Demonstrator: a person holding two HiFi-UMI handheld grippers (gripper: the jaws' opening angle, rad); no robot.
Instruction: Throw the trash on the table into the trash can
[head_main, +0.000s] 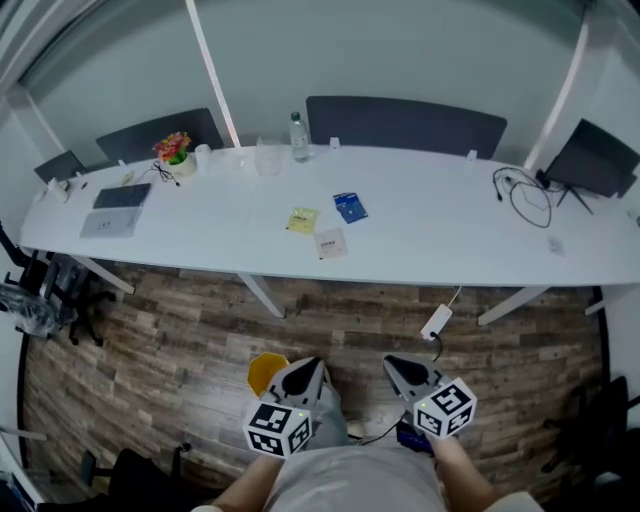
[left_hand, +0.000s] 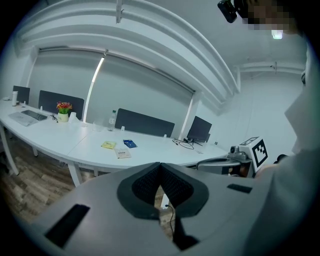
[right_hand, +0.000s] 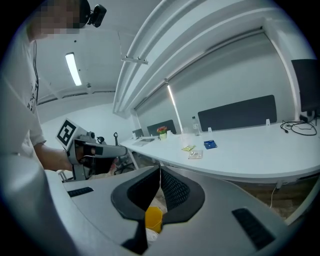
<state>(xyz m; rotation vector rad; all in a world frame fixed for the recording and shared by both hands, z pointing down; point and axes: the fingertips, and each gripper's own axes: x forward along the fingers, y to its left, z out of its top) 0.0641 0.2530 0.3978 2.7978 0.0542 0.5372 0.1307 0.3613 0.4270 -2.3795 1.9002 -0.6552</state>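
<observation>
Three flat packets lie mid-table on the long white table (head_main: 200, 235): a yellow one (head_main: 302, 220), a blue one (head_main: 350, 207) and a pale one (head_main: 330, 243). On the wooden floor, close to me, stands a yellow trash can (head_main: 264, 372). My left gripper (head_main: 303, 370) hangs right beside the can, jaws shut with nothing in them. My right gripper (head_main: 402, 368) is level with it further right, also shut and empty. In the left gripper view the packets (left_hand: 121, 153) are far off. In the right gripper view the can (right_hand: 153, 218) shows below the shut jaws.
On the table stand a water bottle (head_main: 298, 138), a flower pot (head_main: 175, 152), a laptop (head_main: 117, 208), cables (head_main: 525, 195) and a dark monitor (head_main: 595, 160). A white power strip (head_main: 437, 322) lies on the floor under the table. Office chairs (head_main: 40, 290) stand at the left.
</observation>
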